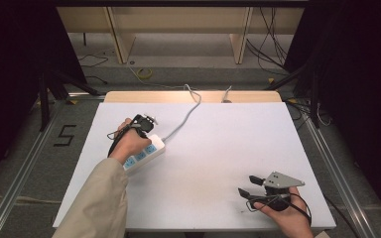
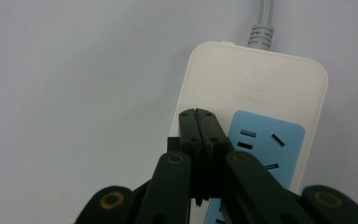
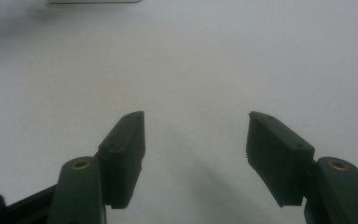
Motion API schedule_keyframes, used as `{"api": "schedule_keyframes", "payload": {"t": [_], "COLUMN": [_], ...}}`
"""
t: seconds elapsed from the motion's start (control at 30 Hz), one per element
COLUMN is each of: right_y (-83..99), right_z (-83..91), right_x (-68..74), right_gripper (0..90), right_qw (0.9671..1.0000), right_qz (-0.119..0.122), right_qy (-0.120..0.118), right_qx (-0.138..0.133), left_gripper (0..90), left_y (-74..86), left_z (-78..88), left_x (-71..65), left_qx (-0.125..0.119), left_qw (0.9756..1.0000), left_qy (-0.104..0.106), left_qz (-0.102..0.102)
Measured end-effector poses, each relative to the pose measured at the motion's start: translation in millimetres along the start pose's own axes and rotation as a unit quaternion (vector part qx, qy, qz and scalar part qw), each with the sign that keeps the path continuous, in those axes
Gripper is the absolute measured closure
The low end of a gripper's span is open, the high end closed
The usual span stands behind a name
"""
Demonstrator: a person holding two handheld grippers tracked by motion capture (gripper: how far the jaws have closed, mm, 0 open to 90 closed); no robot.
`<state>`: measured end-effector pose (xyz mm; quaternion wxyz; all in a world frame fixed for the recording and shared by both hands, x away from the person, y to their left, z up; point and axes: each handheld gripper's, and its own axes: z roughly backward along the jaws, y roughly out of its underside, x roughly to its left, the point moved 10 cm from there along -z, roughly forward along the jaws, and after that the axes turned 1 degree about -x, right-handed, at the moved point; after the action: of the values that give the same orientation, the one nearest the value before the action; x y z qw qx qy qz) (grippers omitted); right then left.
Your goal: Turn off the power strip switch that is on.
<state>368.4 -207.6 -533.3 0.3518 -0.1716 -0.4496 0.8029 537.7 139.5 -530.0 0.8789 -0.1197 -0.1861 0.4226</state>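
Left tongs (image 2: pixel 199 116) (pressed together) angle down onto power strip (image 2: pixel 256 79); right tongs (image 3: pixel 196 140) rest spread.

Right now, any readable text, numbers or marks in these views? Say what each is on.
"5": black mark on the floor, left of the table.
Embossed lines on the power strip, above its blue socket panel: too faint to read.
No other text is readable.
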Motion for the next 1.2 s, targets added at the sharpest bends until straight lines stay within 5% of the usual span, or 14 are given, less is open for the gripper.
{"api": "schedule_keyframes", "payload": {"t": [0.67, 1.2], "right_y": [-0.5, -0.4], "right_z": [0.1, -0.2], "right_x": [-0.6, -0.5], "right_gripper": [38.5, 38.5], "right_qw": [1.0, 1.0], "right_qz": [-0.003, -0.004], "right_qy": [0.002, 0.002], "right_qx": [-0.002, -0.002], "left_gripper": [89.7, 83.3], "left_y": [-4.5, 2.5], "left_z": [13.5, 33.0], "left_x": [-2.6, -8.7], "left_qx": [-0.037, -0.09], "left_qw": [0.9993, 0.9949], "left_qy": [0.005, 0.032], "left_qz": [0.004, 0.03]}}
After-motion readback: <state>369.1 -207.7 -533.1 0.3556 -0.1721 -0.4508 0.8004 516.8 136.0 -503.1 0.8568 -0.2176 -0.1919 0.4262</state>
